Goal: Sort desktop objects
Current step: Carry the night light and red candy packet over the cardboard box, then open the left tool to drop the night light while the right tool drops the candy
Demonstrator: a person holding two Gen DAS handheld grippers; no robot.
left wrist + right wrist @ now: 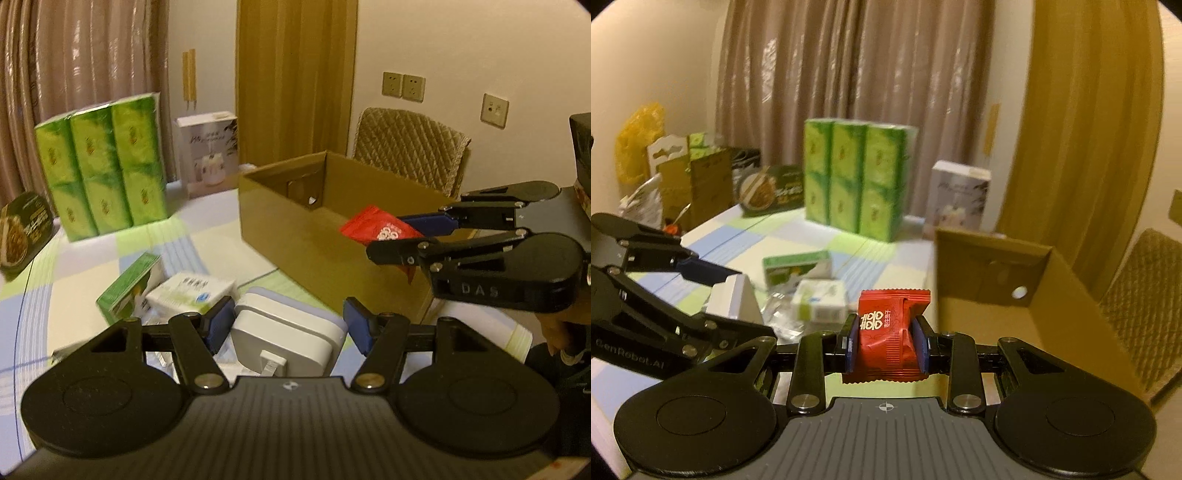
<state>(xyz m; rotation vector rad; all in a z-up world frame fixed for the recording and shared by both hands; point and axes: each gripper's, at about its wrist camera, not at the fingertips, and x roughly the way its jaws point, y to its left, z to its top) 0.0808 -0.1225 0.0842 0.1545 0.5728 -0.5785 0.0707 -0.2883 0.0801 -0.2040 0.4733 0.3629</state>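
So the right claw has its blue pads clamped tight on a small red packet, a crinkly foil sachet with zigzag-cut ends and white characters printed on the front. It's held up in the air at the near edge of the open cardboard box. The left claw is spread wide with nothing gripped, its fingers either side of a white plastic case lying on the checked tabletop, next to a green-and-white carton.

Dim, warm indoor light; both fisheye views bend at the edges, perhaps slightly motion-blurred.
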